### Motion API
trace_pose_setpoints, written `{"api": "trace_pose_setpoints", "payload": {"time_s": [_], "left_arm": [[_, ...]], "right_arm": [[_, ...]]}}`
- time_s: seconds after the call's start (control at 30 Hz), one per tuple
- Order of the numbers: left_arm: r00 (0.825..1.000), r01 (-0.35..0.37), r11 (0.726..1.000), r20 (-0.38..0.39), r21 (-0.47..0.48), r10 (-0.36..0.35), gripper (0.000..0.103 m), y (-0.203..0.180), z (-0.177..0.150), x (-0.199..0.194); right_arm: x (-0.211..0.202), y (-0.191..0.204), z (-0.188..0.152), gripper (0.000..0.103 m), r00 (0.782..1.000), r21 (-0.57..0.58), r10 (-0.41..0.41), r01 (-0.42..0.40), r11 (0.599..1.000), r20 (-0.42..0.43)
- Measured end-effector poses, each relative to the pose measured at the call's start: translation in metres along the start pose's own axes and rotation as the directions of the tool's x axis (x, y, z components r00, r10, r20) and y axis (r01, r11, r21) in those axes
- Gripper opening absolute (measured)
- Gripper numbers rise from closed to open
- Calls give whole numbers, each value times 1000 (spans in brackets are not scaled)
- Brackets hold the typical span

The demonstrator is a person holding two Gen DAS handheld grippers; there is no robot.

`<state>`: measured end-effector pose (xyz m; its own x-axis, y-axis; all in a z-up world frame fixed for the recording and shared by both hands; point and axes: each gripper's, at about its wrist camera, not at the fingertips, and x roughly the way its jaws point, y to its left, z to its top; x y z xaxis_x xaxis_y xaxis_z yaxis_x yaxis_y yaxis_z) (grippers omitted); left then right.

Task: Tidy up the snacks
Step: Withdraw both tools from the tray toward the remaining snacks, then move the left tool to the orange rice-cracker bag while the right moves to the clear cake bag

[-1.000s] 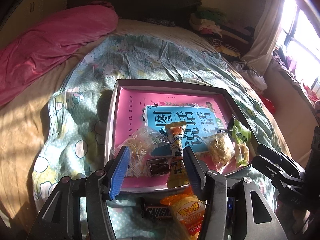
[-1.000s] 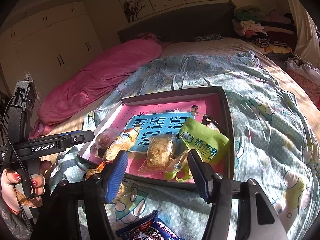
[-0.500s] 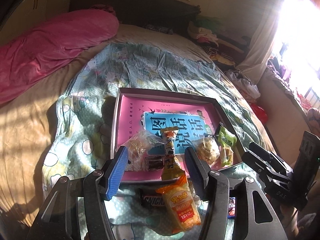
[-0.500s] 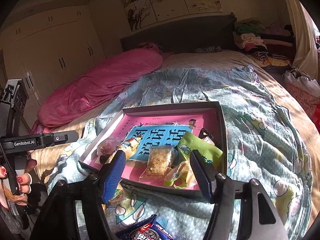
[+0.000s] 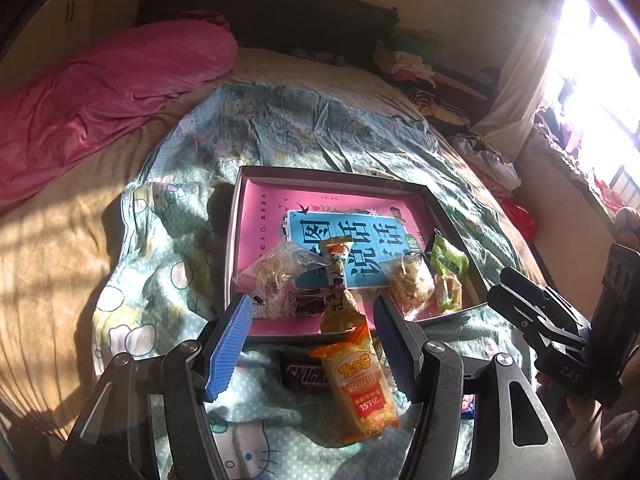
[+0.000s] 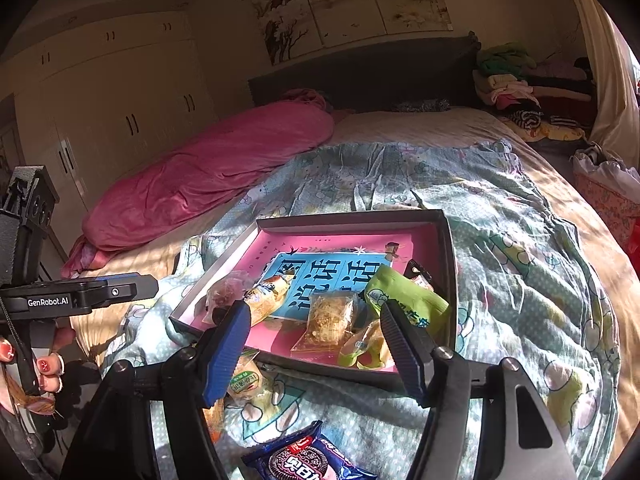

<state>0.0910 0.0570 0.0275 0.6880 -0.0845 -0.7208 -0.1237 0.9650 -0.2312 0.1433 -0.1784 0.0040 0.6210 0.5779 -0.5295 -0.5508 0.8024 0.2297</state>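
We read "SNICKERS" on the dark brown bar (image 5: 305, 374) near our shallow grey cardboard box (image 5: 236, 240), which holds crinkly snack packets. Our left claw (image 5: 312, 344) is opening around nothing; our right claw (image 6: 316, 350) gapes empty.

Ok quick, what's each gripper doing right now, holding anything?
Left gripper: jaws opening, nothing gripped; orange snack packet lies beneath.
Right gripper: open, holding nothing.

I see the cookie pack (image 6: 310, 460) cut off by the bottom edge. The Snickers bar (image 5: 304, 372) is half hidden under the orange packet (image 5: 358, 380). Window (image 5: 592, 80) glare blows out that corner.
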Motion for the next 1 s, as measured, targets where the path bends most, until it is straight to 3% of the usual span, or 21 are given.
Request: {"api": "trace_pose_setpoints", "payload": {"time_s": [1.0], "left_arm": [[987,52,998,-154,19,-49,69,-25,-50,16]], "right_arm": [[-11,20,-12,72,998,-72,44,-48,996,-52]]}}
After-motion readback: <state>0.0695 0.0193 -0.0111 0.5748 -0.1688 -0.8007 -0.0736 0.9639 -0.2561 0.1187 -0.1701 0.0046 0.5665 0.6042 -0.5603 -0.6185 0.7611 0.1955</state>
